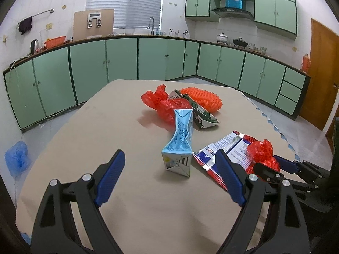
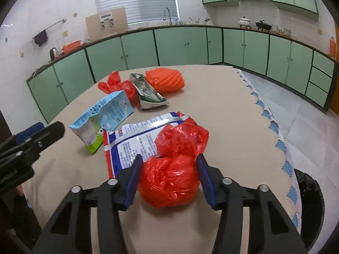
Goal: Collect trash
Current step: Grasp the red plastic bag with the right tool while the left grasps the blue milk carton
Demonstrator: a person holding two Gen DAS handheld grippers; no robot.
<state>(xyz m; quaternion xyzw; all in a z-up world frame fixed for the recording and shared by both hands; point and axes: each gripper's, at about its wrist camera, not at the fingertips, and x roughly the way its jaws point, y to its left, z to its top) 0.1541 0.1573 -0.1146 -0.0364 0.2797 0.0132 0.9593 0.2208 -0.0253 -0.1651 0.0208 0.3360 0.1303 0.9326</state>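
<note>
The right gripper (image 2: 168,169) has its jaws clamped around a knotted red plastic bag (image 2: 169,182) on the desk (image 2: 233,105). The left gripper (image 1: 169,165) hovers, jaws apart, before a crushed blue milk carton (image 1: 180,144). Collecting looks barely begun; wrappers remain beyond.

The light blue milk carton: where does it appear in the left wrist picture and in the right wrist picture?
Left wrist view: light blue milk carton at centre, lying end-on just beyond the open fingers.
Right wrist view: the carton at left of centre, beside the printed foil wrapper.
Shared landmark: the orange foam net at the table's far side.
</note>
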